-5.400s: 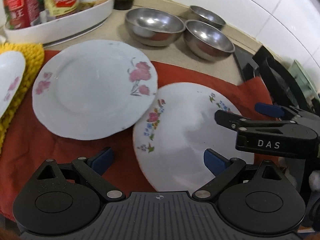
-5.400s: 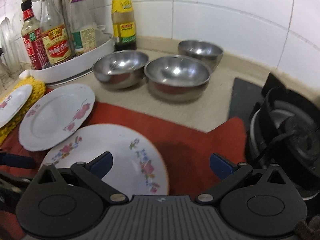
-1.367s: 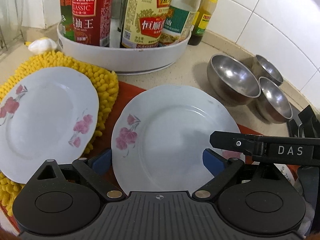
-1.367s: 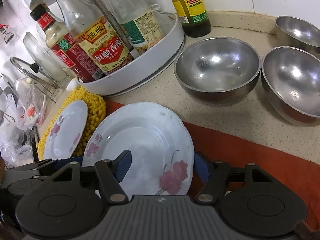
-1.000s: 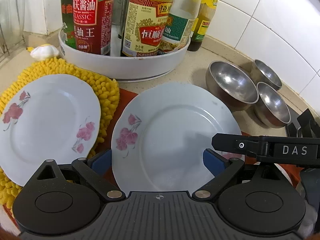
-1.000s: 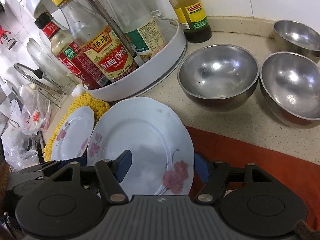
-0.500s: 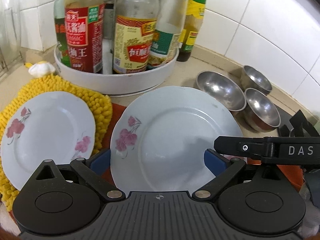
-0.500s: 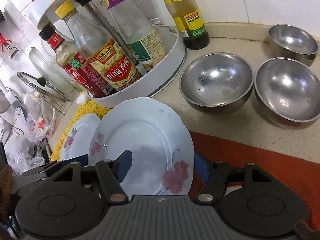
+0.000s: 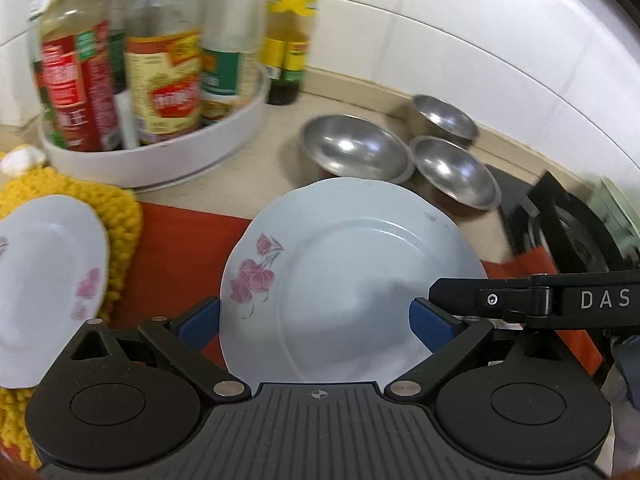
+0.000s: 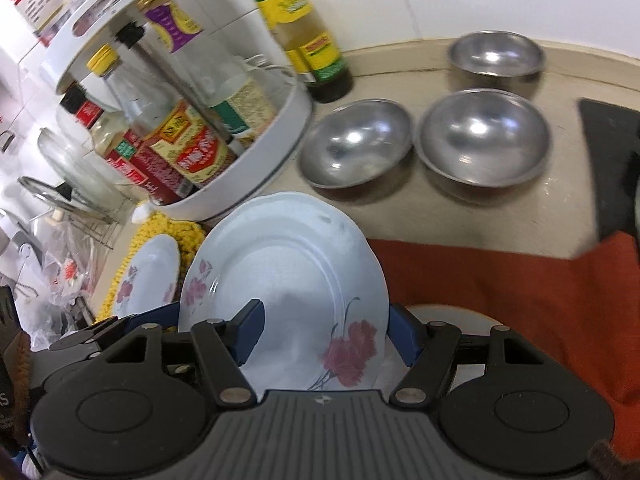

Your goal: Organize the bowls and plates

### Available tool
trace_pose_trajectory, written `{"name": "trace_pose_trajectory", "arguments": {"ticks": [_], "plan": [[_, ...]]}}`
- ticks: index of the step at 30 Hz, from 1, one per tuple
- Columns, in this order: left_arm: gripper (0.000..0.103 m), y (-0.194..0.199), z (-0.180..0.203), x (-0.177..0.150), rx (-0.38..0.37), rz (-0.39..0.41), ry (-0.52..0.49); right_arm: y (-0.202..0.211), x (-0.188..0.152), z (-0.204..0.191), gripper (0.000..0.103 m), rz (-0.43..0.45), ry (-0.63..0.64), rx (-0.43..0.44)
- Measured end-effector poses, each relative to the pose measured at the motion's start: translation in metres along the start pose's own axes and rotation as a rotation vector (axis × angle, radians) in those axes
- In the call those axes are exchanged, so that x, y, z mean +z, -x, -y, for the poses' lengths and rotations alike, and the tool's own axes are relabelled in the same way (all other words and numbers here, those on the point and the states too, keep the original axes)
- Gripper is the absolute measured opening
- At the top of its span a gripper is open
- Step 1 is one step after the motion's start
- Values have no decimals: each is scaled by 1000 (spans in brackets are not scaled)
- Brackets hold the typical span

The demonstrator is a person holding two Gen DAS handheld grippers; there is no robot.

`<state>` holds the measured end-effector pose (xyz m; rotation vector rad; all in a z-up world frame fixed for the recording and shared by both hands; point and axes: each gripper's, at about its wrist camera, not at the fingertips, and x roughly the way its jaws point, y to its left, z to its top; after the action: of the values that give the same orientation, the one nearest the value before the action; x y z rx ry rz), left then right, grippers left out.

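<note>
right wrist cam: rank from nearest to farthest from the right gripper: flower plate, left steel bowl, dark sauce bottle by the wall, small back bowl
1. flower plate: between the fingers of the right gripper.
2. left steel bowl: on the counter, beyond the plate's far rim.
3. and 4. dark sauce bottle, centre, and small back bowl, back right: both at the wall, too close to call.

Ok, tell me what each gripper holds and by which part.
Right gripper grips the floral plate at its near rim, one finger above, one below. Left gripper looks open around the plate; contact cannot be told.
</note>
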<state>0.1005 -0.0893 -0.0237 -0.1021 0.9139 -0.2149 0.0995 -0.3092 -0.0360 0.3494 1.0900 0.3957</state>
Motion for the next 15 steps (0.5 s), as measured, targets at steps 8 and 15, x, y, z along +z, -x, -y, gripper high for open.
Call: {"name": "trace_pose_trajectory", "arguments": {"ticks": [8, 15], "plan": [[100, -15, 37, -15, -64, -64, -90, 26, -25, 33, 64, -1, -94, -69], [99, -28, 56, -23, -93, -111, -133, 40, -45, 60, 64, -8, -160, -112]]}}
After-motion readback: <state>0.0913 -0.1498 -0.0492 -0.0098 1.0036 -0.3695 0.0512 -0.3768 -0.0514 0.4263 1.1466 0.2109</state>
